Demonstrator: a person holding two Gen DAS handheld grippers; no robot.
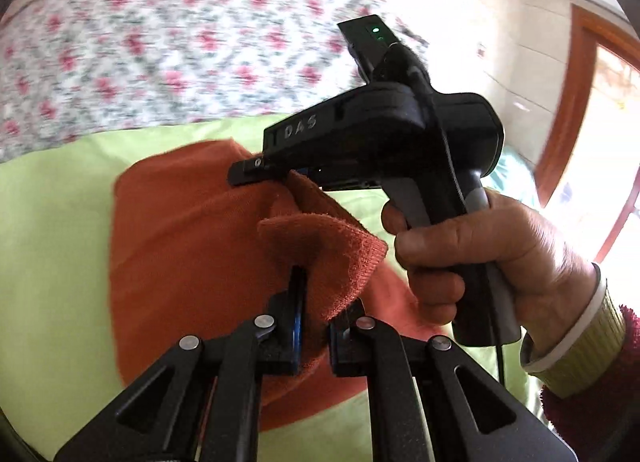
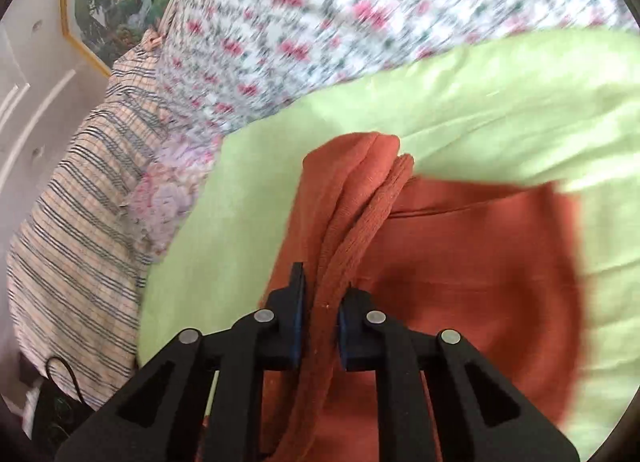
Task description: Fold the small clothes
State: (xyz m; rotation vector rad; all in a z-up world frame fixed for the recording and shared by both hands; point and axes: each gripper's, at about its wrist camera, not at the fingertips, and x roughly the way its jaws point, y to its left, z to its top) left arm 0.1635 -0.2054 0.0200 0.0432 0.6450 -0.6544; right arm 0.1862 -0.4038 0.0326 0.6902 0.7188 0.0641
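My left tool [image 1: 314,298] pinches a ribbed edge of the orange garment [image 1: 180,246] on the green sheet [image 1: 48,230]; my right tool [image 2: 320,302] is clamped on a bunched fold. I'd carry both corners level, keeping edges aligned. The floral quilt [image 2: 360,22] and striped cloth [image 2: 80,190] crowd nearby.

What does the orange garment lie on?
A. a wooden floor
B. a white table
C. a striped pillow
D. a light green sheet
D: in both views the orange garment is spread over a light green sheet, with the flowered cover further behind it.
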